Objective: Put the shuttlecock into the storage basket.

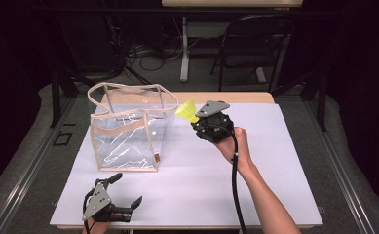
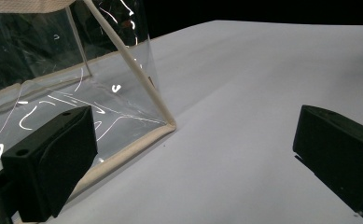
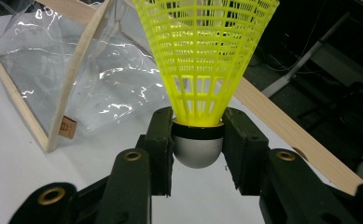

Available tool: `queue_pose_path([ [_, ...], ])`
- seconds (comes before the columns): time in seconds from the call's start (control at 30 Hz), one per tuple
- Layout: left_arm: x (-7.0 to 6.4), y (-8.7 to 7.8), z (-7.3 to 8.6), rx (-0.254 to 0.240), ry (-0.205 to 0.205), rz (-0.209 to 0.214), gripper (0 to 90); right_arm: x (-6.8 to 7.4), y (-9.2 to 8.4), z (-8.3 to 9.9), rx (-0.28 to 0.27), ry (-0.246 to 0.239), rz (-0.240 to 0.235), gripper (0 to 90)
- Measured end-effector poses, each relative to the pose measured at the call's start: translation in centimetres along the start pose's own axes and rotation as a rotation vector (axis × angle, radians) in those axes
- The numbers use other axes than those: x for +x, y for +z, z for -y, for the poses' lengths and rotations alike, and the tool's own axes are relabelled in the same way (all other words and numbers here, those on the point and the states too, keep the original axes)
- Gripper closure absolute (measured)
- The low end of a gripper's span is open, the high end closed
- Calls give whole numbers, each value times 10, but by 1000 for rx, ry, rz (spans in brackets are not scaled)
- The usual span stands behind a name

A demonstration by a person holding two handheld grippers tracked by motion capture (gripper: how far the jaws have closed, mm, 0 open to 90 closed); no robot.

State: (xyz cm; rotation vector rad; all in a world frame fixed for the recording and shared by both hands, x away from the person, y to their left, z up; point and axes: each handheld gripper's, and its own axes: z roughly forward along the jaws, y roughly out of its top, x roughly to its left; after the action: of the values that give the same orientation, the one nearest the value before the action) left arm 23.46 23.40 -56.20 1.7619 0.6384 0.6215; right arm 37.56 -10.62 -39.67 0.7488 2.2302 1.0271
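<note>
A yellow plastic shuttlecock (image 3: 202, 60) with a grey rounded cork sits between the jaws of my right gripper (image 3: 198, 140), which is shut on its base. In the high view this right gripper (image 1: 197, 119) is raised beside the upper right corner of a clear plastic bag (image 1: 128, 126) with beige trim, and the shuttlecock (image 1: 187, 112) points toward the bag's open top. My left gripper (image 1: 126, 191) rests near the table's front left edge, open, with nothing between its jaws. The bag's lower corner (image 2: 167, 126) lies just ahead of the left gripper (image 2: 193, 144).
The white table mat (image 1: 274, 161) spreads to the right of the bag and in front of it. A wooden table edge (image 3: 286, 126) runs behind the mat. A dark chair (image 1: 255, 44) and table legs stand beyond the table.
</note>
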Motion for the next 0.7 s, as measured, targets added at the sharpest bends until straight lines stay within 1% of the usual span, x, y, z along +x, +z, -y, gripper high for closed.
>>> queue_pose_path([
  [0.3, 0, 0, 0, 1, 2, 2, 0, -1, 2, -8, 10, -5, 1, 648],
  [0.7, 0, 0, 0, 0, 2, 4, 0, -3, 6, -18, 5, -10, -4, 647],
])
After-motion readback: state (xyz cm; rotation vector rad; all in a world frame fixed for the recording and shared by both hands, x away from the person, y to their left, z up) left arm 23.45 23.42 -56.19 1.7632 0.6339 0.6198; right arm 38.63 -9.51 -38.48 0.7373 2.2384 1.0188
